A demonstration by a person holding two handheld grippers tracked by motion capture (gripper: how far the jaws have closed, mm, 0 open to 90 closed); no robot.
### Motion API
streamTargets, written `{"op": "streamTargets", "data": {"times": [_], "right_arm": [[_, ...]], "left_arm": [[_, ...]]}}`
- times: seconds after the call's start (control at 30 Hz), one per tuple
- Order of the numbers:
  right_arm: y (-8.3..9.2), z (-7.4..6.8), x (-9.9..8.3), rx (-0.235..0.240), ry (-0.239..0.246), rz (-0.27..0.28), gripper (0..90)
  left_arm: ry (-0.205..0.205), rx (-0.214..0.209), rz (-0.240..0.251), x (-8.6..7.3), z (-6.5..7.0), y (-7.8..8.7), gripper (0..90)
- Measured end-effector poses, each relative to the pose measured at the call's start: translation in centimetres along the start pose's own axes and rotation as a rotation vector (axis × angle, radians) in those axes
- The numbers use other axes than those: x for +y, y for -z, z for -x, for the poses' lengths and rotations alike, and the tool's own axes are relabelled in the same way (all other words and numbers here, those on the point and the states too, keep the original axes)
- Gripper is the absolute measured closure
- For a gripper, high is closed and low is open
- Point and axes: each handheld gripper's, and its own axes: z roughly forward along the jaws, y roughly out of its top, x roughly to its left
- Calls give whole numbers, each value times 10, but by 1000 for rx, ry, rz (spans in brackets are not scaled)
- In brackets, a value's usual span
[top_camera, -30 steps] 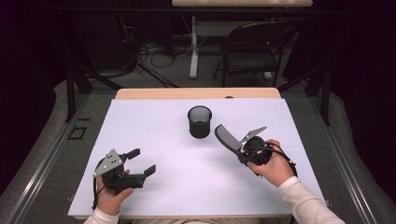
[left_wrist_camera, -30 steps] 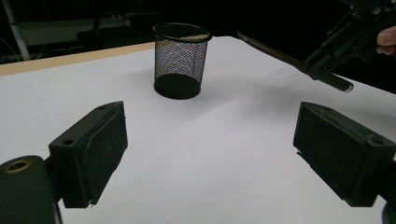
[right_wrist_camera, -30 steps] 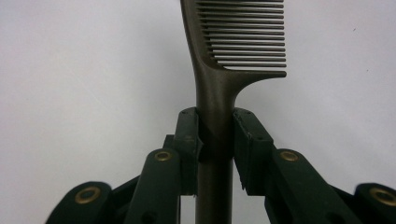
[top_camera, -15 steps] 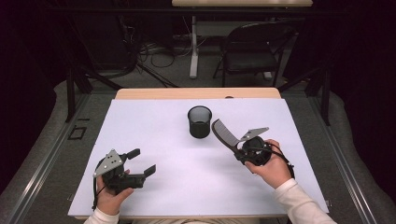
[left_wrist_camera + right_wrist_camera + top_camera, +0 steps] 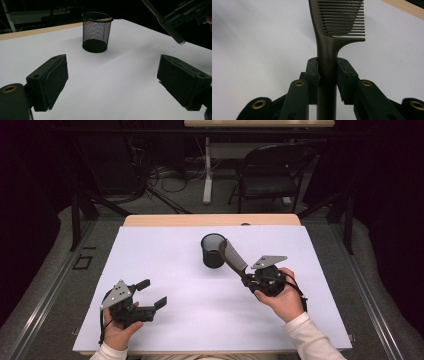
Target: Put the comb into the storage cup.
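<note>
A black mesh cup (image 5: 213, 251) stands upright near the middle of the white table top (image 5: 165, 255). My right gripper (image 5: 248, 277) is shut on the handle of a dark comb (image 5: 234, 256), which slants up and left until its toothed end reaches the cup's right rim. In the right gripper view the pads (image 5: 313, 72) squeeze the comb (image 5: 337, 25) handle from both sides. My left gripper (image 5: 152, 293) rests at the front left, open and holding nothing. In the left gripper view the cup (image 5: 96, 31) stands ahead of the left gripper (image 5: 112, 80), and the comb's handle end (image 5: 172, 33) hangs at the upper right.
A wooden strip (image 5: 210, 220) runs along the table's far edge. Behind it stand a dark chair (image 5: 270, 170) and a table leg with cables on the floor. Bare white surface lies around the cup and between the two hands.
The right hand has carried the comb left and away from the person, bringing its toothed end up to the cup's rim. The left gripper has stayed where it was.
</note>
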Motion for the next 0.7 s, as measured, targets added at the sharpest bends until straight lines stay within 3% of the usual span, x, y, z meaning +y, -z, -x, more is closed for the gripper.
{"op": "streamTargets", "data": {"times": [0.37, 0.7], "right_arm": [[-9, -13, 20, 23, 14, 63, 726], [-16, -24, 25, 14, 39, 96, 726]], "left_arm": [[0, -3, 0, 0, -1, 1, 100], [13, -9, 7, 0, -2, 0, 100]]}}
